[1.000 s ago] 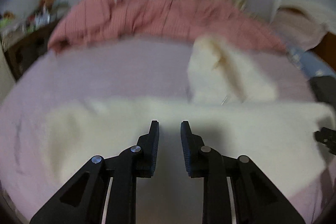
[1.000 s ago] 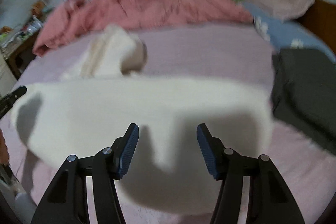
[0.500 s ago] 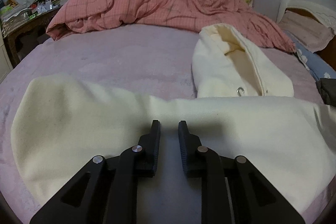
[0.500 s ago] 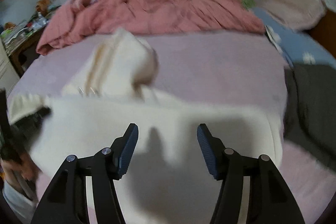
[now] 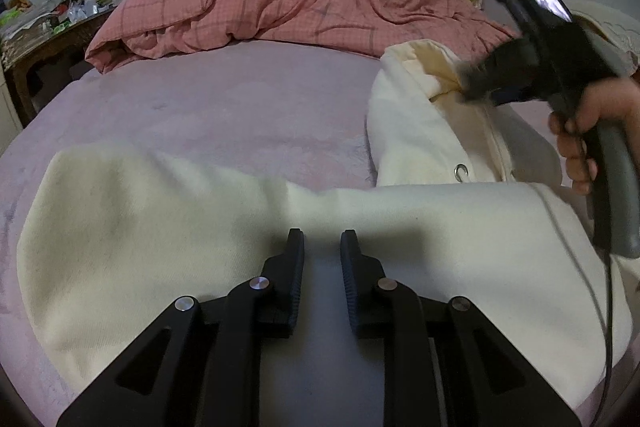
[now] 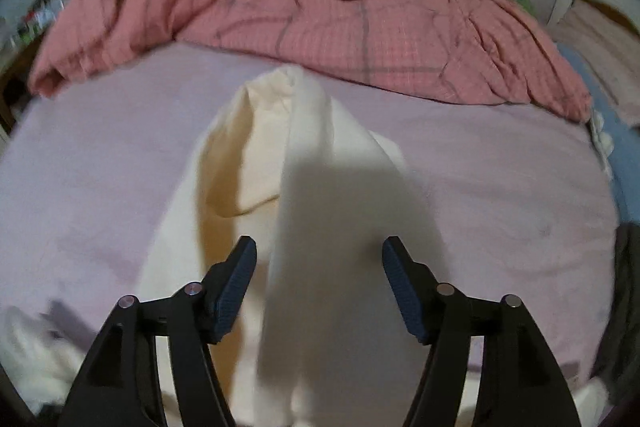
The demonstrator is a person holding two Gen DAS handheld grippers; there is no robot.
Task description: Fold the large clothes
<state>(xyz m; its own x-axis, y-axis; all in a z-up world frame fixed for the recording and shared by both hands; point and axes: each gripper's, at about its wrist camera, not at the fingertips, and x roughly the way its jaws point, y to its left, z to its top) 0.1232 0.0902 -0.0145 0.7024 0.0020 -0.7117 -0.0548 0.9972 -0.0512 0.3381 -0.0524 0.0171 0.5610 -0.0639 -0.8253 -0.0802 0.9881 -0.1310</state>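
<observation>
A cream hoodie (image 5: 160, 227) lies folded across the pink bed sheet (image 5: 220, 107), its hood (image 5: 420, 123) stretching away at the right. My left gripper (image 5: 322, 247) hovers low over the folded body, jaws a narrow gap apart and empty. My right gripper (image 6: 318, 259) is wide open over the hood (image 6: 304, 155), nothing between its fingers. The right gripper also shows in the left wrist view (image 5: 476, 87), with a hand on its handle, reaching over the hood.
A rumpled pink checked duvet (image 5: 300, 15) lies along the far side of the bed. A cluttered wooden table (image 5: 44, 39) stands at the far left. Dark clothing (image 6: 628, 287) and a blue pillow (image 6: 588, 83) lie at the right edge.
My right gripper has swung from the folded body up over the hood and now shows in the left wrist view. My left gripper has stayed nearly still.
</observation>
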